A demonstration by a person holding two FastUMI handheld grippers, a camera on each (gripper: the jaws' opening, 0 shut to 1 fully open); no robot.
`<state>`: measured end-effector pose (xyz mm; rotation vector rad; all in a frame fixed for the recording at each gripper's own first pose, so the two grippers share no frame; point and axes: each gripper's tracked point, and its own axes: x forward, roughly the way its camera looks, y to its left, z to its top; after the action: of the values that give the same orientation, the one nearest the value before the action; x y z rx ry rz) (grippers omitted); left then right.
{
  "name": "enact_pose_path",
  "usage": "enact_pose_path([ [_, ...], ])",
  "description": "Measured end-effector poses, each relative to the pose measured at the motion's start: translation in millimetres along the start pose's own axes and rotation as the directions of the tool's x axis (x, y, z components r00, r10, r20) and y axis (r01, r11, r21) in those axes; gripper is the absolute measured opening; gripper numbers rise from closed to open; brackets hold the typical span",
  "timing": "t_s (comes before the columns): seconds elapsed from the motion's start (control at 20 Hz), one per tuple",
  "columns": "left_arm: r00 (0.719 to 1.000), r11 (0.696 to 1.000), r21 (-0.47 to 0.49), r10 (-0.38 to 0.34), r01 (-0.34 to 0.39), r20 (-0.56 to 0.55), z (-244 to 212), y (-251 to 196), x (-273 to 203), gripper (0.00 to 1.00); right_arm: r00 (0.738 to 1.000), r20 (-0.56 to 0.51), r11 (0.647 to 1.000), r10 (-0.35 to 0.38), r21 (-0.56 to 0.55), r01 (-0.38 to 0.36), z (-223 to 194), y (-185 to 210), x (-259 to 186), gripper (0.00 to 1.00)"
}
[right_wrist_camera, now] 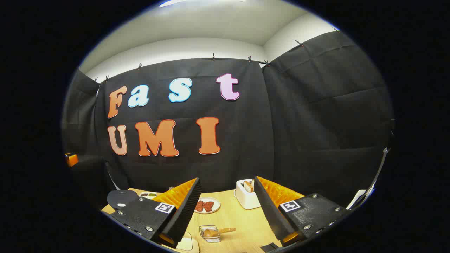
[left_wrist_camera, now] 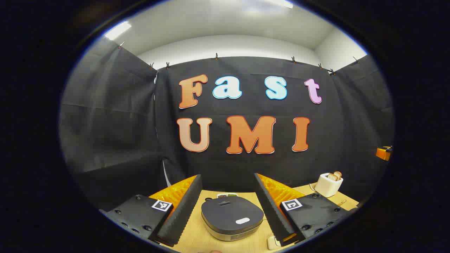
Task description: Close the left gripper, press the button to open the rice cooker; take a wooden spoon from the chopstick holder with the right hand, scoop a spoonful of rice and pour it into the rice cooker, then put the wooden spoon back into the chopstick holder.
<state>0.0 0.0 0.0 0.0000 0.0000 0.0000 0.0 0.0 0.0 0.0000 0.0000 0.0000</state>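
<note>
rice cooker (left_wrist_camera: pixel 232 216) lid closed, unobstructed above

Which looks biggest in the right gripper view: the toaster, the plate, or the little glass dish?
Largest to smallest, as they look:
1. Toaster
2. Plate
3. Glass dish
The plate and dish look close in size, and the dish is nearer the camera, so their order is unsure.

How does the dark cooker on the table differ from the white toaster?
The rice cooker is dark grey, low and wide, while the toaster is white, tall and boxy. The rice cooker's lid is shut, hiding what is inside; the toaster has slices of bread sticking up out of its top. In the left gripper view the rice cooker sits between the open fingers, the toaster off to the side. Both stand on the same wooden table.
</note>
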Motion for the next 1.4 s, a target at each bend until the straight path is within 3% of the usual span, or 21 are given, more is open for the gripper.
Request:
enact_pose_path([
  [0.1,1.0,1.0,0.002,0.003,-0.003,0.005,2.9,0.2,0.3,1.0,1.0,-0.018,1.0,0.011,0.005,-0.011,-1.9,1.5,2.6,0.98],
  [0.15,1.0,1.0,0.0,0.007,-0.007,0.008,3.0,1.5,0.0,1.0,1.0,-0.019,1.0,0.01,0.002,-0.01,-1.5,-0.4,2.8,0.93],
  [0.2,1.0,1.0,-0.001,0.015,-0.015,0.011,4.4,3.2,-0.7,1.0,1.0,-0.015,1.0,0.009,-0.006,-0.009,-0.5,-2.4,3.8,0.98],
  [0.3,1.0,1.0,0.005,0.021,-0.022,0.011,6.5,3.9,-1.2,1.0,1.0,-0.008,1.0,0.003,-0.025,-0.003,0.7,-5.0,5.2,0.98],
  [0.35,1.0,1.0,0.007,0.022,-0.023,0.014,6.7,4.2,-2.0,1.0,1.0,-0.006,1.0,0.002,-0.031,-0.002,1.4,-5.9,4.8,0.93],
  [0.5,0.999,1.0,0.008,0.026,-0.027,0.022,10.2,3.5,-3.1,1.0,1.0,-0.009,1.0,0.005,-0.026,-0.006,1.3,-5.7,4.6,0.93],
  [0.55,0.999,1.0,0.004,0.029,-0.03,0.026,12.1,4.7,-3.0,1.0,1.0,-0.008,1.0,0.007,-0.023,-0.007,2.5,-6.3,4.7,0.98],
  [0.6,0.999,0.999,0.002,0.032,-0.032,0.027,13.3,4.4,-2.9,1.0,1.0,-0.003,1.0,0.01,-0.023,-0.01,3.5,-6.5,4.5,0.93],
  [0.75,0.999,0.999,0.001,0.04,-0.04,0.021,13.2,5.0,-3.9,1.0,1.0,-0.002,0.999,0.005,-0.033,-0.005,4.7,-7.8,4.1,0.93],
  [0.8,0.999,0.999,0.0,0.039,-0.039,0.02,14.1,4.5,-4.2,1.0,1.0,0.004,0.999,-0.002,-0.042,0.002,5.2,-10.0,3.2,0.98],
  [1.05,0.999,0.999,0.0,0.032,-0.032,0.034,20.1,5.5,-9.6,1.0,1.0,0.019,0.996,-0.02,-0.09,0.022,6.6,-11.8,-0.4,0.93],
  [1.2,0.999,1.0,-0.011,0.022,-0.021,0.032,21.8,5.4,-12.4,0.94,1.0,0.015,0.996,-0.016,-0.093,0.018,6.2,-10.4,-1.6,0.93],
  [1.35,1.0,1.0,-0.026,0.009,-0.008,0.028,22.7,6.0,-15.0,0.94,1.0,0.012,0.996,-0.008,-0.084,0.009,5.8,-7.6,-3.6,0.98],
  [1.4,1.0,1.0,-0.027,0.002,-0.001,0.026,22.8,4.3,-14.7,0.96,1.0,0.01,0.997,-0.007,-0.082,0.008,5.4,-6.4,-3.5,0.93],
])
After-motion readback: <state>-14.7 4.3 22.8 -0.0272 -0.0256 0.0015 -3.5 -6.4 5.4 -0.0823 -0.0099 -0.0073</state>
